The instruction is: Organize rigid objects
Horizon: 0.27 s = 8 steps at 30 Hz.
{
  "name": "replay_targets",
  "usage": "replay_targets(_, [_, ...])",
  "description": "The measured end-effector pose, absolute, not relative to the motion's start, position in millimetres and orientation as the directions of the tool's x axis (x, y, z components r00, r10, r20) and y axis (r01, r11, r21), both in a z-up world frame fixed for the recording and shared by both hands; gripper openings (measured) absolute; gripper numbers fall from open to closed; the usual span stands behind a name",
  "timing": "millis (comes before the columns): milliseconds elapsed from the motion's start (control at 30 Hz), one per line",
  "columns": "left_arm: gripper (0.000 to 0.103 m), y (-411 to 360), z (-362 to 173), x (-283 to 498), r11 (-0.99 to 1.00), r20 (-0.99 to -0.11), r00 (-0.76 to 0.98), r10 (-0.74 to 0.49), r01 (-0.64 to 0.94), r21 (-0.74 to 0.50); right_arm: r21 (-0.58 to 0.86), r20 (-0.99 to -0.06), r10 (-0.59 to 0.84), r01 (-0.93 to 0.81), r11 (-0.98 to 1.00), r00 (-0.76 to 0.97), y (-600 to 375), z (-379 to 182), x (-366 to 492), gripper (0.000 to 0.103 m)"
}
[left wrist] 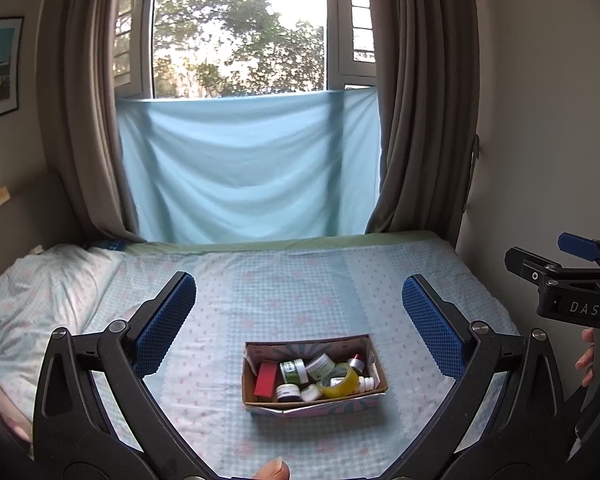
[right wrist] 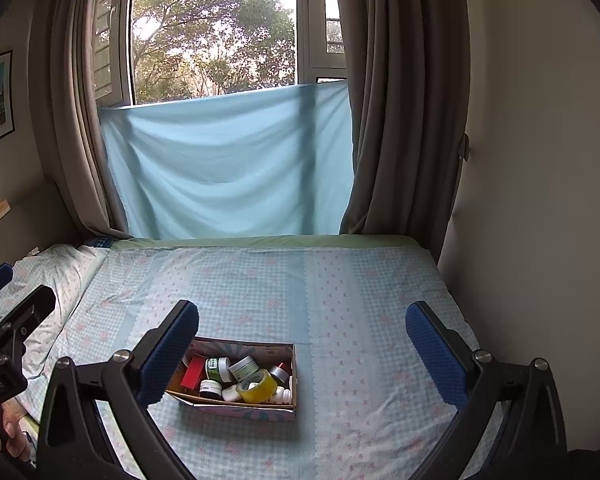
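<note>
**Box full, both grippers idle above bed**

Status: cardboard box (left wrist: 315, 374) sits on the checked bedsheet (left wrist: 284, 280), near-centre of the bed, well short of the far window. Holds everything visible: red carton (left wrist: 266, 380), green-label jar (left wrist: 293, 371), white-lid jar (left wrist: 320, 365), dark jar (left wrist: 287, 393), yellow tape roll (left wrist: 339, 380), small white bottle (left wrist: 363, 383), silver-capped item (left wrist: 356, 362). Nothing loose on the sheet around it.

Grippers: left gripper (left wrist: 298, 320) spread wide, nothing between the blue pads (left wrist: 162, 328); hangs above and near side of the box. Right gripper (right wrist: 302, 350) likewise spread and empty, box low-left in its view, partly behind the left finger. Neither touching box nor contents.

Step, as a judgement: either end state (all items collected) or very start of unpacking and sorting. Cannot tell which from here. If sorting follows, next move calls for lowering one gripper into the box and picking a top-lying item; tape roll or white-lid jar look most reachable. Items jumbled and overlapping, so a narrow approach needed to avoid nudging neighbours. Soft mattress under a light box: likely to shift or tip if pressed at an edge.

Orientation: box long axis runs left-right across the bed, slightly skewed, right end a little nearer in the left wrist view. Open top faces up. Red carton lies with long axis near-far. White bottle on its side, cap pointing right.
</note>
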<state>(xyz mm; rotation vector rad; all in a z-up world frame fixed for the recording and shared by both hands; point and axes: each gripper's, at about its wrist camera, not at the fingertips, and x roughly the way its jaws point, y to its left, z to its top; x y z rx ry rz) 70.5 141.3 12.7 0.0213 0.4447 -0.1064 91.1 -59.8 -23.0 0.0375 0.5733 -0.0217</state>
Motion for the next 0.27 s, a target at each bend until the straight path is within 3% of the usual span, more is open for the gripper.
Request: replay_targets(267, [0.103, 140, 19, 58, 0.992, -0.385, 0.916, -0.110, 0.125, 0.015, 0.049, -0.538, 0.002, 0.029, 0.998, 0.843, -58, -22, 86, 0.103])
